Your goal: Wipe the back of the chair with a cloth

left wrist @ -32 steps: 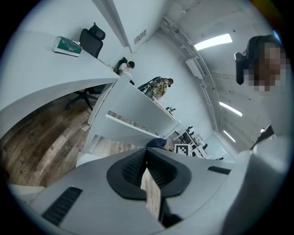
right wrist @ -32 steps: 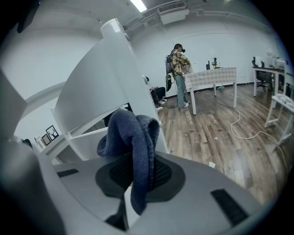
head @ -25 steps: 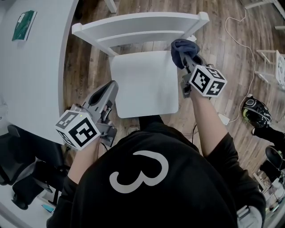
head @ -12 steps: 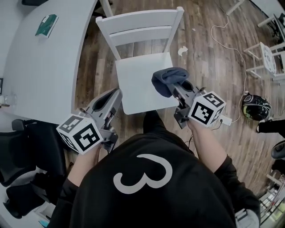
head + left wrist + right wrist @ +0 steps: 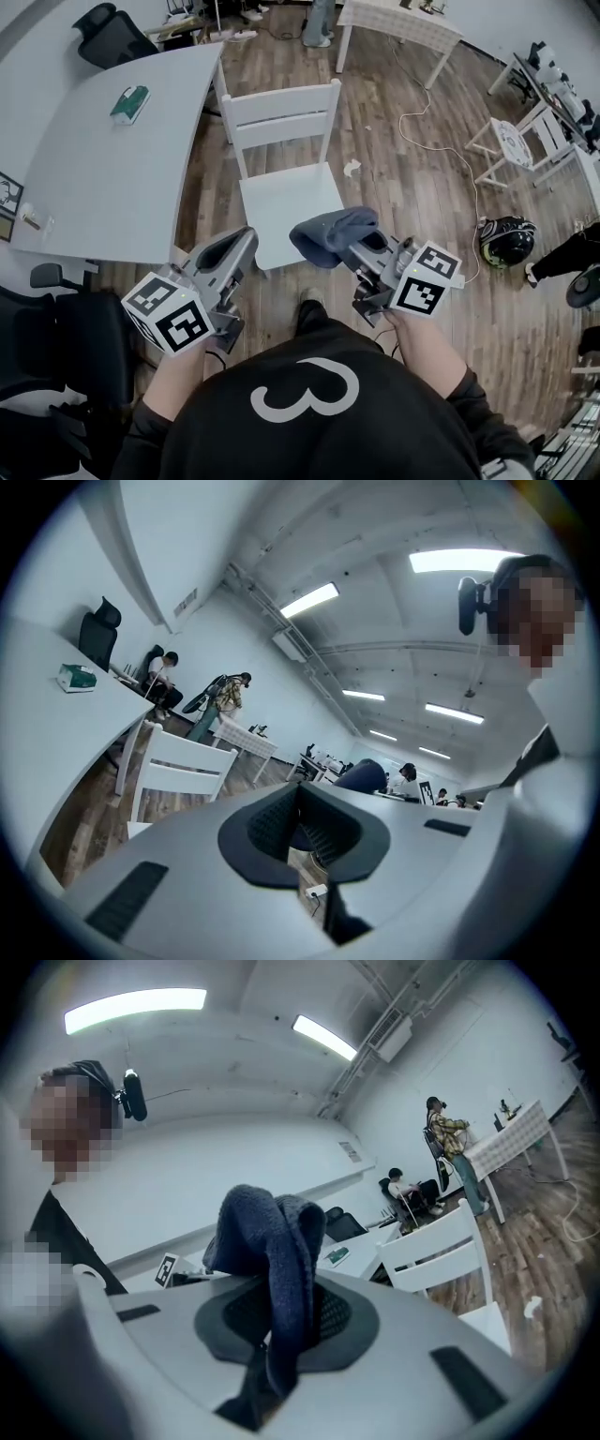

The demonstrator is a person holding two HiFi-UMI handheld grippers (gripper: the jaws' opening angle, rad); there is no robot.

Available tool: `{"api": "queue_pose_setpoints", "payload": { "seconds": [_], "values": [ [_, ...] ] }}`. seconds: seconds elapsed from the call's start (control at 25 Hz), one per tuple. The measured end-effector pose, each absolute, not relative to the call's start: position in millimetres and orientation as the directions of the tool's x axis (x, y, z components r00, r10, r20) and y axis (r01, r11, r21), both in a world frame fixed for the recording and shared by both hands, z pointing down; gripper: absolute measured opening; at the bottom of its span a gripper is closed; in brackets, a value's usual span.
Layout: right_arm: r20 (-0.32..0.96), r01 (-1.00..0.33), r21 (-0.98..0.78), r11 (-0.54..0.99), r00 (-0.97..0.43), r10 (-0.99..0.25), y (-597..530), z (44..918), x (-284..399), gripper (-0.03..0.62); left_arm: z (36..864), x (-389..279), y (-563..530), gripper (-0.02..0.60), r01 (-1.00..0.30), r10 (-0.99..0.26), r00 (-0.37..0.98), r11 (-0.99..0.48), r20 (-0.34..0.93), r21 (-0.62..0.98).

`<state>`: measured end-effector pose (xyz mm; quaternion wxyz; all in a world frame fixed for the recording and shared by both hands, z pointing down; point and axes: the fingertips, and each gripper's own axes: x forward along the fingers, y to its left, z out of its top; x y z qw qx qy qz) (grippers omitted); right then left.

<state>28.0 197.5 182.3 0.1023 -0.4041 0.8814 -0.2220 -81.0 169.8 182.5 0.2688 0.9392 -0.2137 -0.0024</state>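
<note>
Two claws are up and one is loaded. Your right claw [image 5: 351,247] is clamped on the dark blue cloth [image 5: 330,234], a bunched wad standing proud of the tips with a tail hanging down between the jaws. Your left claw [image 5: 241,240] has its jaws a little apart with nothing in them, low at your left side.

The white chair [image 5: 286,202] stands ahead of you beside the grey worktop [image 5: 103,178], seat towards you. The chair back [image 5: 279,103] is on the far side, and the cloth is well apart from it, touching nothing.

The reach looks like the job now. Go out over the seat and land the fat part of the wad on the top rail, not the hard tips (bare jaw on white paint would likely scuff). Press lightly and sweep from one post to the other in one line. Then drop to the lower slat and do the same.

Grip hard, because a dragging tail could snag on a post and pull free. If the chair skates on that wood floor, your empty left claw can brace the seat edge.
</note>
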Motion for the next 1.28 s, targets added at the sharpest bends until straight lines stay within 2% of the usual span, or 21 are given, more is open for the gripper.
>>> {"api": "queue_pose_setpoints", "payload": {
  "seconds": [0.24,0.6,1.28],
  "values": [
    [-0.022,-0.617,-0.502,0.606,-0.691,-0.722,238,165,4,0.052,159,-96,207,0.014,-0.375,-0.399,0.915,-0.787,0.058,0.49],
    [-0.03,-0.624,-0.491,0.608,-0.686,-0.727,265,150,4,0.051,133,-92,239,0.014,-0.359,-0.386,0.922,-0.825,0.03,0.437],
    [-0.04,-0.614,-0.483,0.624,-0.697,-0.716,275,145,2,0.051,132,-86,254,0.014,-0.348,-0.372,0.928,-0.832,0.031,0.432]
  ]
}}
